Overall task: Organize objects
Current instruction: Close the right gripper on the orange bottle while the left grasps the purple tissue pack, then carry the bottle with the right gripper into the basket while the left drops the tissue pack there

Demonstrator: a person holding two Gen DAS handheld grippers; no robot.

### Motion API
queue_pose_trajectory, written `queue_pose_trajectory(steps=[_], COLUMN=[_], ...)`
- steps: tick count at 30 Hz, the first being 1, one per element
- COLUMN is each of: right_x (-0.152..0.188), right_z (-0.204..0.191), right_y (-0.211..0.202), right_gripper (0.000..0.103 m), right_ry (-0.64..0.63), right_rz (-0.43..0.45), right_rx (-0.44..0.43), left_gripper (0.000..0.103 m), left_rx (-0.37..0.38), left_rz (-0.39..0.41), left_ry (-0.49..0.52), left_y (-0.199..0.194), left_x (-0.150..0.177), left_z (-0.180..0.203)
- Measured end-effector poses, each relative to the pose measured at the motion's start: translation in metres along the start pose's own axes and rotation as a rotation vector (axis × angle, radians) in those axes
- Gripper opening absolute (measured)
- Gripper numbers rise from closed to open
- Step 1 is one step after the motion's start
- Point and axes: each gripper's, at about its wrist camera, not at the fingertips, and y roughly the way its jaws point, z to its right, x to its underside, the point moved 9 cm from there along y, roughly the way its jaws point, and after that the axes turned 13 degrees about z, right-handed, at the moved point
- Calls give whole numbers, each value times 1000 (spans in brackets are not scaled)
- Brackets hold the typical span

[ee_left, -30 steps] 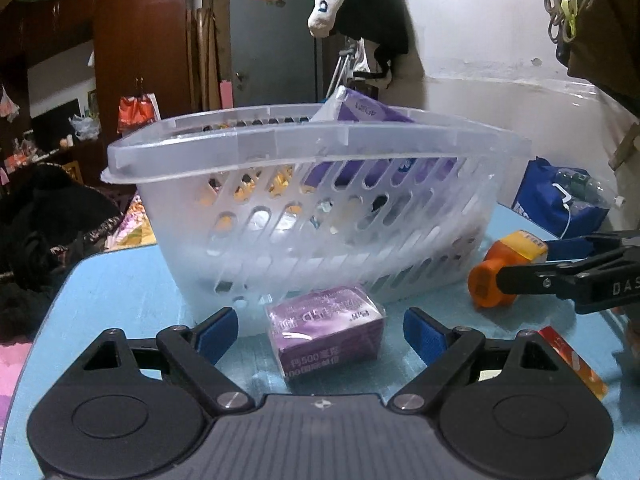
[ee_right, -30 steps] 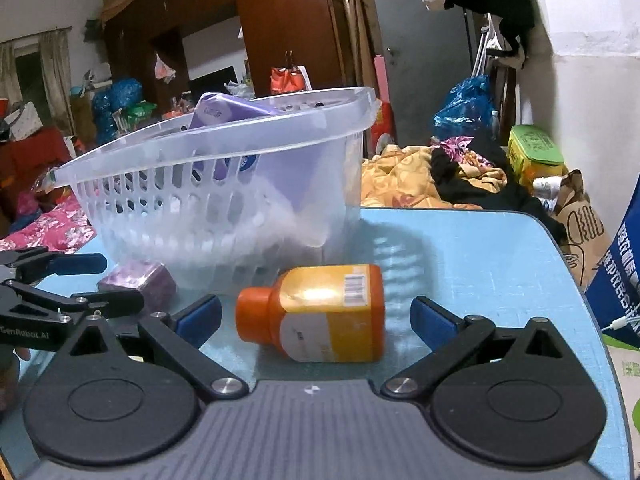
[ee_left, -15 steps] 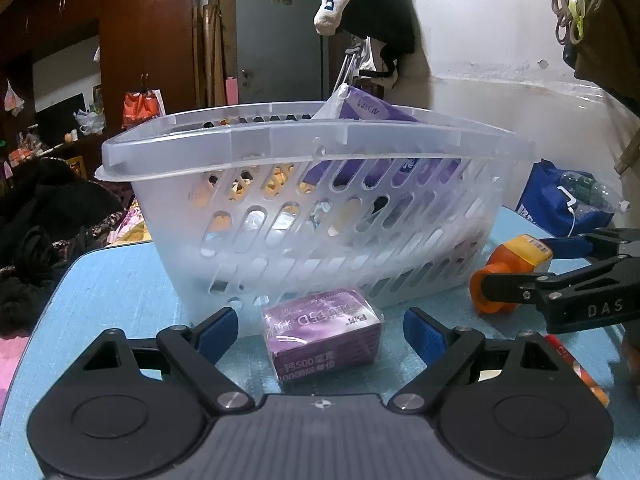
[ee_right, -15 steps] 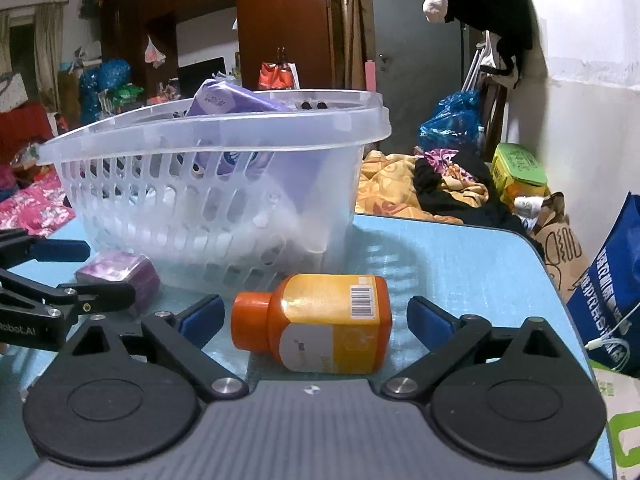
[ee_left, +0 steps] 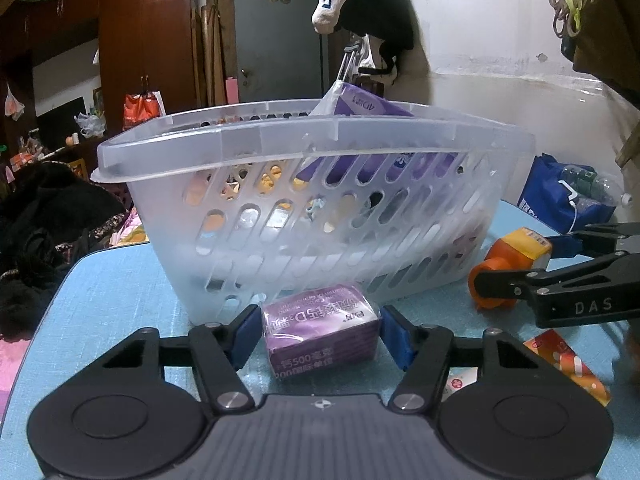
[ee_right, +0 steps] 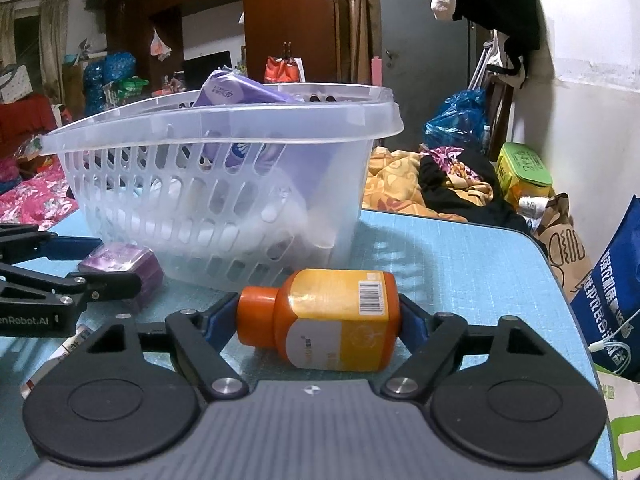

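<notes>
A purple box lies on the blue table just in front of the clear slotted basket. My left gripper has its jaws closing on it, and both blue pads touch the box's short sides. An orange bottle lies on its side. My right gripper is closing on it, one pad against the cap, the other against the base. The right wrist view also shows the purple box to the left and the basket behind.
A purple pack leans inside the basket among other items. An orange-red packet lies flat on the table at the right. A blue bag stands past the table's right edge, and clothes pile up behind.
Both grippers' jaws have come in from wide open until the pads meet the purple box and the orange bottle. Neither object has left the table.
</notes>
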Motion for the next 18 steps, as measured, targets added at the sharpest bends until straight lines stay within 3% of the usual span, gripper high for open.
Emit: queue_pose_trajectory(steps=[9,18], right_x=[-8,-42], right_z=[0,13], right_y=[-15,-73], right_gripper=[82,82], right_ry=[29,37], right_rz=[85,237], right_rx=[-40,-46], left_gripper=[67,67], left_rx=[17,63], left_rz=[62,262], left_ry=[-6,-17], left_y=[-13,-78], left_x=[-6,-39], left_z=[0,3])
